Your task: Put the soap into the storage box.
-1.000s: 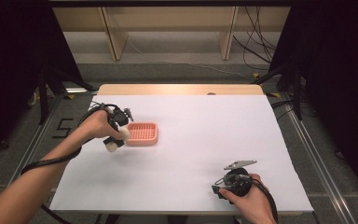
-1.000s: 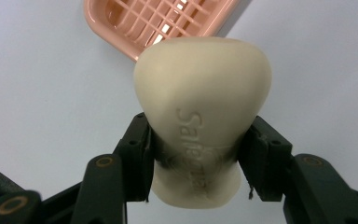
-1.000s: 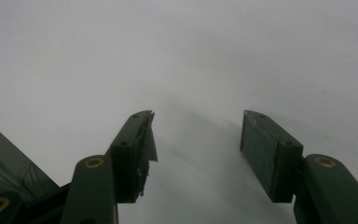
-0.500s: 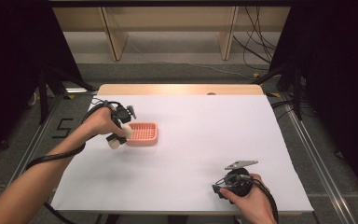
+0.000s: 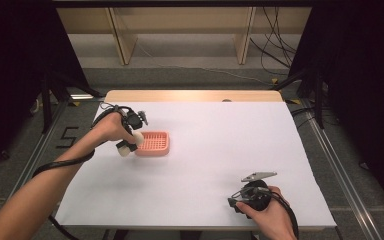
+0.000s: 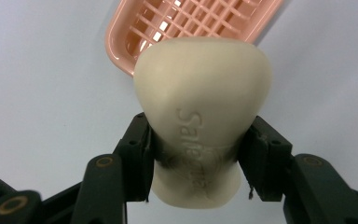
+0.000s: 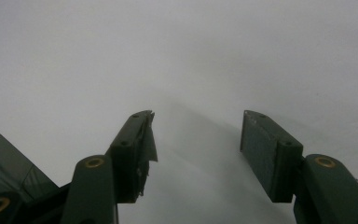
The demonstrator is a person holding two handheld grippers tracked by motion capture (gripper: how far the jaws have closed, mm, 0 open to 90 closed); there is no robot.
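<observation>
A cream bar of soap [image 6: 200, 107] with stamped letters is clamped between the black jaws of my left gripper [image 6: 196, 161], held above the white table. Just beyond it lies a pink slotted soap dish [image 6: 200, 23]. In the high view the left gripper [image 5: 128, 142] holds the soap [image 5: 130, 144] at the left edge of the dish [image 5: 153, 143]. My right gripper [image 7: 196, 156] stands open over bare table with nothing between its jaws; in the high view it [image 5: 235, 202] rests near the front right edge.
The white table [image 5: 220, 145] has a wooden strip along its far edge. A black cable [image 5: 62, 162] trails along the left forearm. Dark floor and shelving legs lie beyond the table.
The left hand has shifted slightly with the soap, staying beside the dish's left edge. The right hand has stayed where it was.
</observation>
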